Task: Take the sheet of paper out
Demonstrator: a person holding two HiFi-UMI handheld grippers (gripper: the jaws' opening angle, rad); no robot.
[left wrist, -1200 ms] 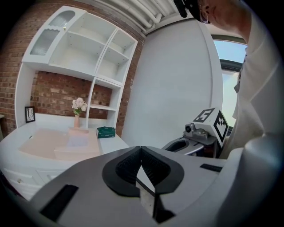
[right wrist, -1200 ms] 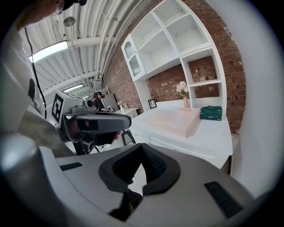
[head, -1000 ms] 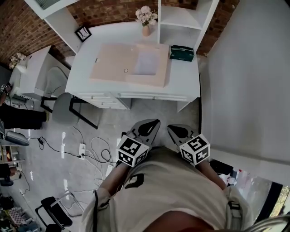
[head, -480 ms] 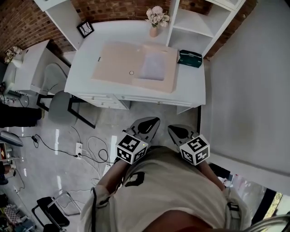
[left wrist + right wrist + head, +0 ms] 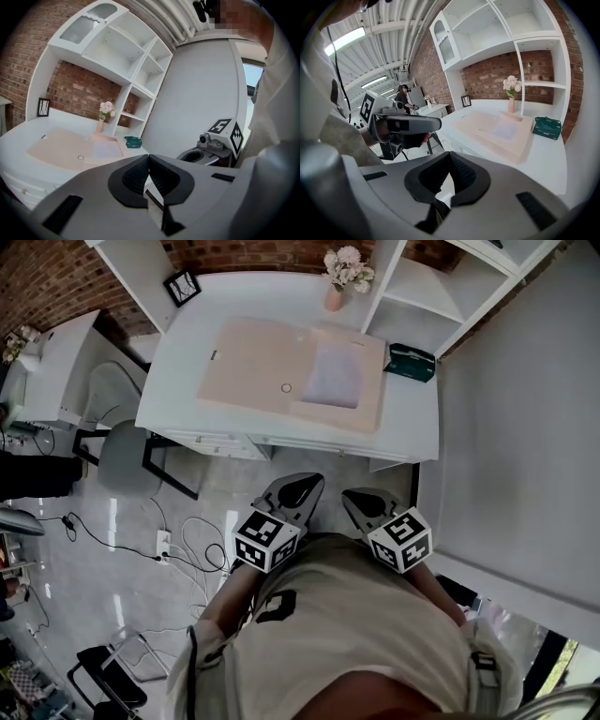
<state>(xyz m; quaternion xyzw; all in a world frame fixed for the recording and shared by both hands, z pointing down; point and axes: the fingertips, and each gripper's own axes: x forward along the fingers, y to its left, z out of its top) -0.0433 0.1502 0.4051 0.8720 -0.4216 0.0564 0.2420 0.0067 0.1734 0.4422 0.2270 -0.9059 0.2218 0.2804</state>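
Clearly, with my left gripper and right gripper both closed on nothing, well short of the desk, I judge the pale sheet of paper on the pink folder light and floppy, best pinched at a free edge.

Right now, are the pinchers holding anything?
No, nothing is held. The left gripper and the right gripper are both shut, with nothing between their jaws.

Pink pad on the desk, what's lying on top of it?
A pale purple sheet lies on the right part of the pink pad, and a small ring sits near the middle. Whatever is under the sheet is covered, so it cannot be seen.
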